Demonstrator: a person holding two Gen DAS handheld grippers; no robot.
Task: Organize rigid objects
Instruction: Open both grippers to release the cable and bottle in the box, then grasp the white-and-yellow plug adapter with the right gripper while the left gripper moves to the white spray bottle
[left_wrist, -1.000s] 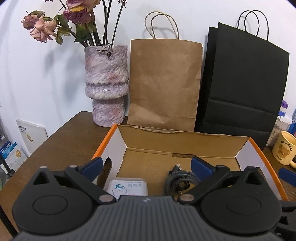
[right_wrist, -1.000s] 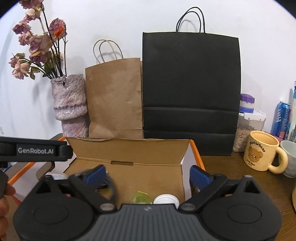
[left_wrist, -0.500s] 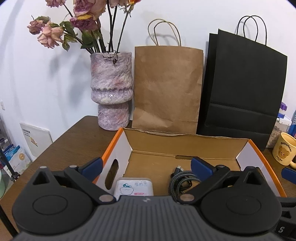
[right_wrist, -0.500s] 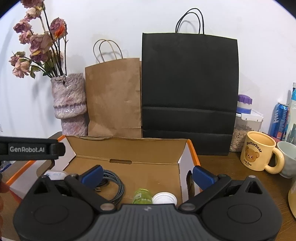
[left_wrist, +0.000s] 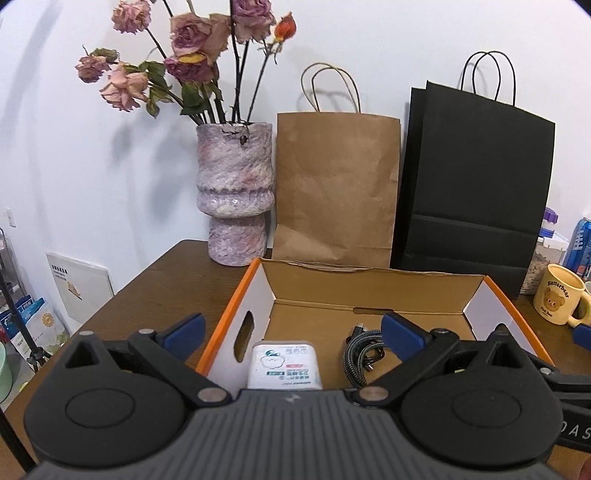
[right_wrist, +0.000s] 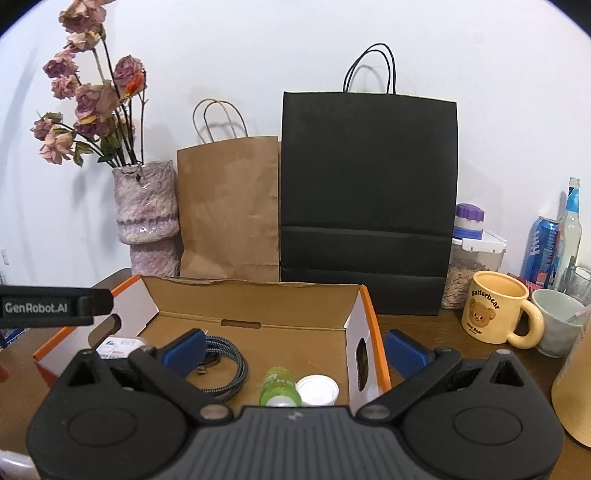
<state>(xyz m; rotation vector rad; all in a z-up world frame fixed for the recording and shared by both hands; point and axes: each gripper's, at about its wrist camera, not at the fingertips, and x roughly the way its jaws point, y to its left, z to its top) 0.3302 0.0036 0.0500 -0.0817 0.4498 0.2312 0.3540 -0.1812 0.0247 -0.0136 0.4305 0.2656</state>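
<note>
Both tools spread wide, empty — left tool (left_wrist: 291, 326), right tool (right_wrist: 295, 345) over the box (right_wrist: 364, 321). Inside: pack (left_wrist: 284, 365), cable (right_wrist: 225, 369), bottle (right_wrist: 279, 386), cap (right_wrist: 317, 389) — lower parts hidden behind tool bodies.

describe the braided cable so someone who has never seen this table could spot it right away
Find the open cardboard box with orange edges, in front of the paper bags. Inside it, on the floor, lies the braided cable, between a white packet and a green bottle. It is the only dark, coiled, woven thing there.
</note>
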